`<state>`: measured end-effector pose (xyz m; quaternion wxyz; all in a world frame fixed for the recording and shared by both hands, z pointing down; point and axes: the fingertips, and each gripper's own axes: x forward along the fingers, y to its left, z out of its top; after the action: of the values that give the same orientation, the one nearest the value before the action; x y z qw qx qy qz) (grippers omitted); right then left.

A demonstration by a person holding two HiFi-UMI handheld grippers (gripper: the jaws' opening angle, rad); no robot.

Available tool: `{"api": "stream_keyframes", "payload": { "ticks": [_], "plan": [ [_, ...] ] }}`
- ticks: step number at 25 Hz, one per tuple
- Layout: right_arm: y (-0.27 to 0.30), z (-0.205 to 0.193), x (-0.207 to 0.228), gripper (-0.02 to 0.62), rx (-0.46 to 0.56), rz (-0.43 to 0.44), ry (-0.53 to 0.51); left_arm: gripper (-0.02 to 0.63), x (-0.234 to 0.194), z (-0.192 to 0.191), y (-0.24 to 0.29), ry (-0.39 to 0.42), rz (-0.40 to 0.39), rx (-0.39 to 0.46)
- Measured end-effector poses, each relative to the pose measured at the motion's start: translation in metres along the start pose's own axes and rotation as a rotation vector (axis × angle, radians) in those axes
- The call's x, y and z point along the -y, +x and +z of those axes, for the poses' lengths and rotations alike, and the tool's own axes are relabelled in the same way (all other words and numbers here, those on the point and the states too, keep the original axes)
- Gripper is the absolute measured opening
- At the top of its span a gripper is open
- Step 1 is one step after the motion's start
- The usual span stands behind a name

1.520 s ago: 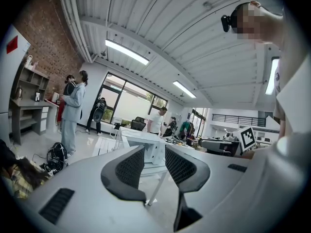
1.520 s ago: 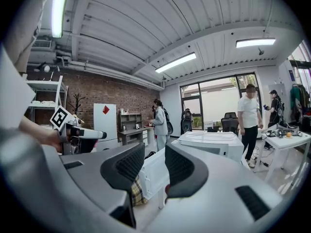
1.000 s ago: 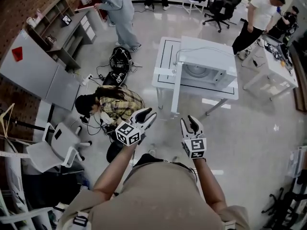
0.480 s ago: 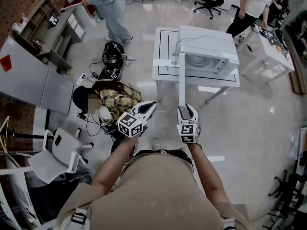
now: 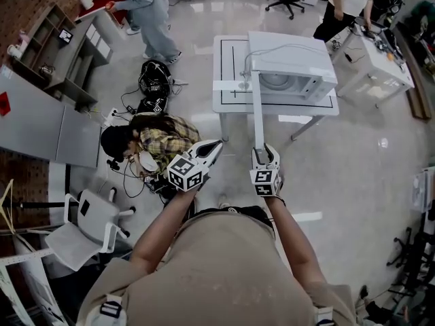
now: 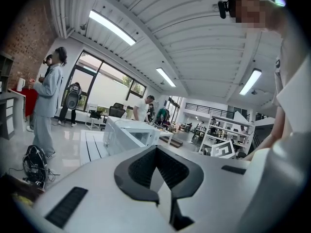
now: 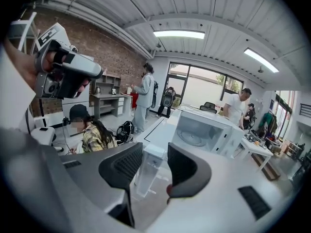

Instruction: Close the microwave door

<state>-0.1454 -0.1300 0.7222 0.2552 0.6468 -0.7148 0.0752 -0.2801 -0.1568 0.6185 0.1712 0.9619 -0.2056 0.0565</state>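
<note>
Head view: both forearms reach forward. The left gripper point(image 5: 213, 147) angles rightward, and the right gripper point(image 5: 264, 153) meets the open door point(image 5: 257, 111) of the microwave point(image 5: 292, 63) on the table point(image 5: 228, 66).
Left gripper view: jaws clenched, empty.
Right gripper view: jaws apart, with the door's edge between them.

No words, brand names or numbers can be read anywhere. The only printed marks are black-and-white square code patterns, with no letters in them. They sit on the white left-hand cube point(image 5: 186, 173) of the left gripper point(image 5: 215, 145) and on the white right-hand cube point(image 5: 264, 181) of the right gripper point(image 5: 264, 151). A small red patch point(image 5: 3, 104) on the grey cabinet panel point(image 5: 34, 124) is too small to read.
</note>
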Motion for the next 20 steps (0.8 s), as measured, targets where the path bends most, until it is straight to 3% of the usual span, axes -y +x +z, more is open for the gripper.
{"api": "stream_keyframes", "payload": {
  "ticks": [20],
  "plan": [
    [-0.005,-0.016,0.034,0.153,-0.015,-0.042,0.011,0.006,-0.002,0.009,0.045,0.017,-0.055,0.005]
  ]
}}
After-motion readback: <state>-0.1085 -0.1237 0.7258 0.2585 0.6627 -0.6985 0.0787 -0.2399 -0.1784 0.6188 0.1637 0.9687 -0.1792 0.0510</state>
